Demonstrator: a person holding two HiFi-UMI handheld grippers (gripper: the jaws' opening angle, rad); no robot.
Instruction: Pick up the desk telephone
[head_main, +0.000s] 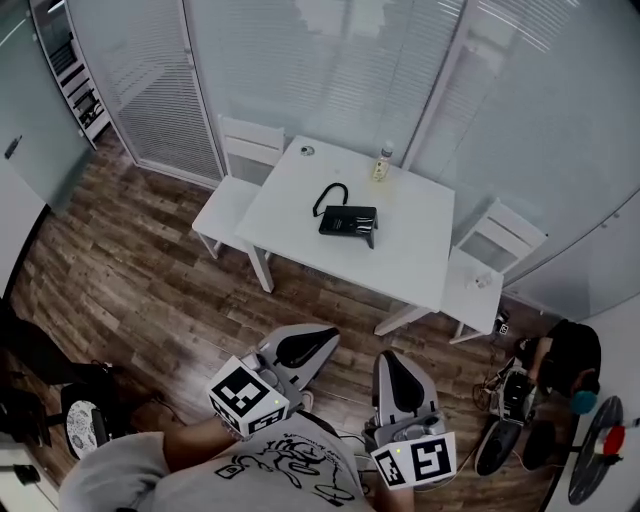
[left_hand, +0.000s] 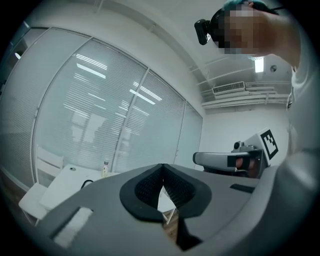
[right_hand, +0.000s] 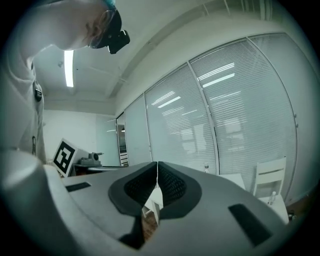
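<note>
- Telephone (head_main: 348, 221) lies untouched on counter (head_main: 420, 270), well ahead of the fingers
- Left fingers (left_hand: 145, 189) and right fingers (right_hand: 172, 187) pressed together, empty; approach and grasp not yet done

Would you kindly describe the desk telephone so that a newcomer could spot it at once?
Find the white table between two white chairs. Near its middle lies the desk telephone, black with a looping cord; the bottle and small round thing at the far edge are far smaller.
</note>
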